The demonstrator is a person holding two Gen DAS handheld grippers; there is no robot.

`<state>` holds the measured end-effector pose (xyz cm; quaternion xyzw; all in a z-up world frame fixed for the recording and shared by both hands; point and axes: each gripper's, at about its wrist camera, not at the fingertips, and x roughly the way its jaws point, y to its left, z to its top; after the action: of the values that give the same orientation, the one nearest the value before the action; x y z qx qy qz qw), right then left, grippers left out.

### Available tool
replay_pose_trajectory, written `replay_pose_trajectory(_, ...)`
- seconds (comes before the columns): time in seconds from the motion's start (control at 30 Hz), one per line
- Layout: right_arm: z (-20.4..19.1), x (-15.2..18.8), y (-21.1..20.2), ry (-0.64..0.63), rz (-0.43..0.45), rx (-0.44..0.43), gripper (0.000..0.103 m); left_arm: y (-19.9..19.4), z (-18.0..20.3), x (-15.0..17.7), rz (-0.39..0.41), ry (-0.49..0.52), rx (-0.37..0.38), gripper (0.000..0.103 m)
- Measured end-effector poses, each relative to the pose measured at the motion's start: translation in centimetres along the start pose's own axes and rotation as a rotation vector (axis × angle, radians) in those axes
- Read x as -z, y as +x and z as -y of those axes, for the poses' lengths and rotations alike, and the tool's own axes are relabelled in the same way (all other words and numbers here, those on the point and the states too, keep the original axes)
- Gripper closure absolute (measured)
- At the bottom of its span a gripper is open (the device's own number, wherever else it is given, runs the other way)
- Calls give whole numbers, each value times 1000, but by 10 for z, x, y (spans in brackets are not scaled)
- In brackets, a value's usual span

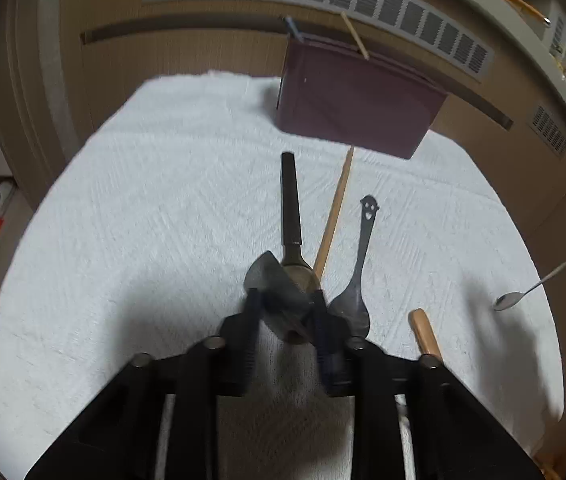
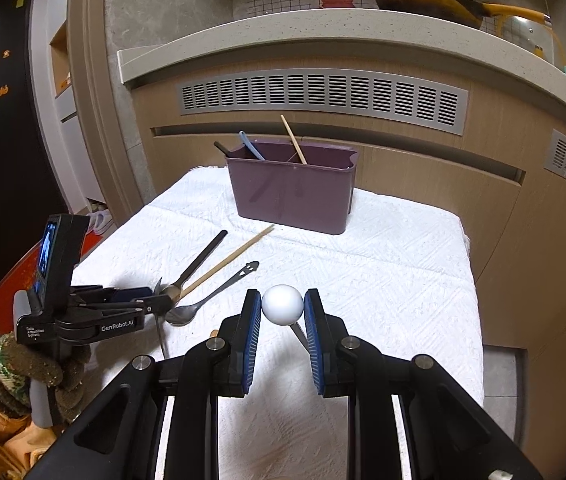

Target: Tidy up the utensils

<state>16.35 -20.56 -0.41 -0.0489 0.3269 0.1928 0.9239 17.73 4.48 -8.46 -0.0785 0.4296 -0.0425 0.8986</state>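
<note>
On a white, diamond-textured towel (image 2: 383, 264), the right gripper (image 2: 282, 307) clamps the round white knob of a slim metal spoon (image 1: 539, 283), lifted clear of the cloth. Beside it, the left gripper (image 1: 283, 312), held in a knit-gloved hand (image 2: 23, 364), has closed on a thin dark blade-like utensil (image 1: 271, 280); what exactly it is cannot be told. Just beyond lie three loose pieces: a black-handled spoon (image 1: 291, 200), a wooden chopstick (image 1: 335, 212) and a dark spoon (image 1: 357, 276) with a cut-out face on its handle. A wooden handle (image 1: 423, 330) pokes in nearby. Farther back stands the maroon plastic caddy (image 2: 295, 192), divided inside, already holding a blue utensil (image 2: 251, 146), a black handle and another chopstick. Sorting looks under way, with most pieces yet to go.
</note>
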Motion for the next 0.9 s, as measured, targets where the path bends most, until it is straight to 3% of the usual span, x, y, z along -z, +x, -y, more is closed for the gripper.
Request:
replay_pose_trajectory(0.07,1,0,-1,2,2,0,82,-12,1,0,36,18,16,97)
replay_pose_trajectory(0.2,0,-1,-4,2,6,1,82,-24,-2,2,69,44,-15,97)
replay_pose_trajectory(0.37,-4,0,-7,-8,11,-3,82,3,-23,1,-67,-15,-51,94)
replay_pose_trajectory(0.43,-4,0,-7,-10,12,-4,82,6,-25,0,-68,-22,-60,90)
replay_pose_trajectory(0.53,-4,1,-6,-9,8,-6,82,8,-23,-6,-83,-17,-96,63)
replay_pose_trajectory(0.57,-4,1,-6,-7,4,-9,82,11,-23,-7,-115,-29,-105,39)
replay_pose_trajectory(0.6,-4,1,-5,-6,3,-10,82,13,-25,-7,-130,-47,-93,33)
replay_pose_trajectory(0.77,-2,4,-5,-5,12,-21,82,14,-22,-9,-142,-72,-113,34)
replay_pose_trajectory(0.9,0,5,-6,1,22,-30,82,16,-16,-8,-109,-17,-176,63)
